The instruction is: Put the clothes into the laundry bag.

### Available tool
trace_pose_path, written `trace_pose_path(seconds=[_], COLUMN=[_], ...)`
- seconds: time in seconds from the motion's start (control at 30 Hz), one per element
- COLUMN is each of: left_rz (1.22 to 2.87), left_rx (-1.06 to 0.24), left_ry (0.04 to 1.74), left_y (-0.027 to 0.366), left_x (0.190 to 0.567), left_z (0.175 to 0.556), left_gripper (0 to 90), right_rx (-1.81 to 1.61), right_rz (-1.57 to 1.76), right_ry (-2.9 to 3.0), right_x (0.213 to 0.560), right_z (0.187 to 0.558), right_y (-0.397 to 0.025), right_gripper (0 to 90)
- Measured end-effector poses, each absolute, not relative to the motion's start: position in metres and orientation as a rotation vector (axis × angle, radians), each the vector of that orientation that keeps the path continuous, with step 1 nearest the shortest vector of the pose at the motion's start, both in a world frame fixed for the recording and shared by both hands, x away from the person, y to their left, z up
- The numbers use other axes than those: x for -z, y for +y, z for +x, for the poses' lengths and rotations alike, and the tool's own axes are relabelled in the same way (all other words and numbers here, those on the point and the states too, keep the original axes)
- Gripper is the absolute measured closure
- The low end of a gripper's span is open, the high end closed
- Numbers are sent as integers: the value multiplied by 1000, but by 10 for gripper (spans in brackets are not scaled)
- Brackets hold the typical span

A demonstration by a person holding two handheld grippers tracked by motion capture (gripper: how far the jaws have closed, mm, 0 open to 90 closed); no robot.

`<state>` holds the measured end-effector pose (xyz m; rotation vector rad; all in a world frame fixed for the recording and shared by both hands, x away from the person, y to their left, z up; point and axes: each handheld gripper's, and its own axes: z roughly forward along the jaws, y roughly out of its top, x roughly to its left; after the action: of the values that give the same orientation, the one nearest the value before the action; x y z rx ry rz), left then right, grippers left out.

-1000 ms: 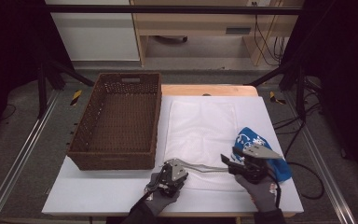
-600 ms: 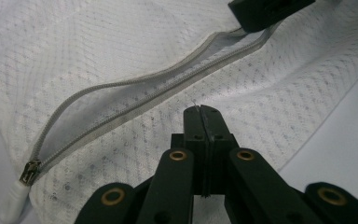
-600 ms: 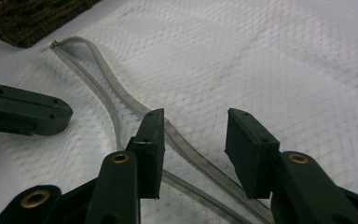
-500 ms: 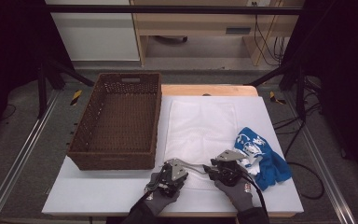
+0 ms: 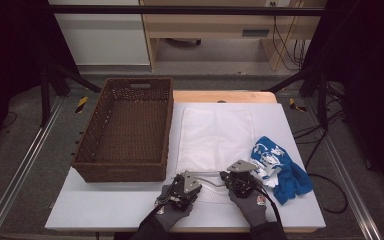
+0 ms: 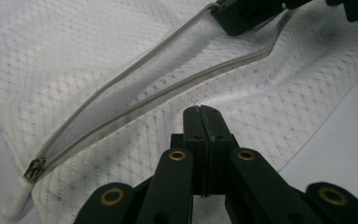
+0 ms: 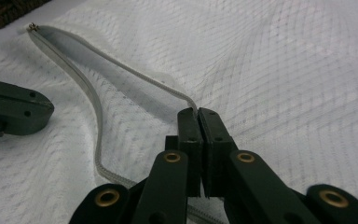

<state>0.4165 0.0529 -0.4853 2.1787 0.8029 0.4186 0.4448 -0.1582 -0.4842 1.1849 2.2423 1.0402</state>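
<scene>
A white mesh laundry bag [image 5: 215, 137] lies flat on the white tabletop [image 5: 105, 207], its zippered mouth along the near edge and its body reaching toward the far edge, just right of a brown wicker basket [image 5: 127, 131] that stands at the left side. The bag's zipper [image 6: 135, 100] gapes open, its two grey-white tapes bowed apart, with the metal slider [image 6: 33, 168] parked at one end beside a white fabric tab. The left hand-held gripper [image 5: 184, 184], held in a grey-gloved hand near the near edge, has its jaws pressed together on the mesh just below the zipper's lower tape; a fine thread of fabric shows at their tips. The right hand-held gripper [image 5: 240, 176] has its jaws together on the upper zipper tape, lifting it off the layer beneath. A blue cloth [image 5: 280, 167] with white printing lies crumpled toward the right edge, beside the bag; the printing is too small to read. No other label or writing can be made out on bag, basket or grippers.
</scene>
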Motion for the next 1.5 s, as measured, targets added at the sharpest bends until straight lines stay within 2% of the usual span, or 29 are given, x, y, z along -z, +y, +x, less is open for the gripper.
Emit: trace_pose_path(seconds=[0.27,0.5,0.6,0.77,0.9,1.03,1.17,1.2,1.27,1.4,1.43,1.47,1.5], left_rz=[2162,2090,2088,2093,2108,2108,2123,2120,2116,2123,2116,2116,2114], left_rx=[-410,-460,-484,-516,-525,-527,-530,-522,-515,-494,-476,-476,-470], left_ry=[796,775,765,724,699,716,730,729,733,728,735,735,740], left_y=[55,62,54,38,27,22,21,21,22,23,25,25,26], left_x=[479,444,430,427,434,439,442,441,439,436,434,434,432], left_z=[418,423,439,454,464,469,472,472,471,471,470,470,470], left_gripper=[838,712,657,567,550,567,761,761,880,886,887,887,887], right_rx=[-1109,-1183,-1186,-1213,-1227,-1248,-1247,-1247,-1250,-1248,-1256,-1263,-1263], right_rz=[1151,1127,1116,1117,1113,1109,1104,1103,1095,1093,1099,1095,1095], right_ry=[2185,2131,2135,2126,2112,2104,2103,2105,2109,2108,2094,2086,2086], right_x=[465,448,445,442,440,438,435,435,433,433,433,432,432], right_z=[443,443,444,444,444,443,443,443,443,443,441,440,440], right_y=[-165,-172,-172,-173,-175,-175,-176,-176,-175,-175,-177,-179,-179], right_gripper=[892,891,891,891,890,890,891,890,889,866,768,708,708])
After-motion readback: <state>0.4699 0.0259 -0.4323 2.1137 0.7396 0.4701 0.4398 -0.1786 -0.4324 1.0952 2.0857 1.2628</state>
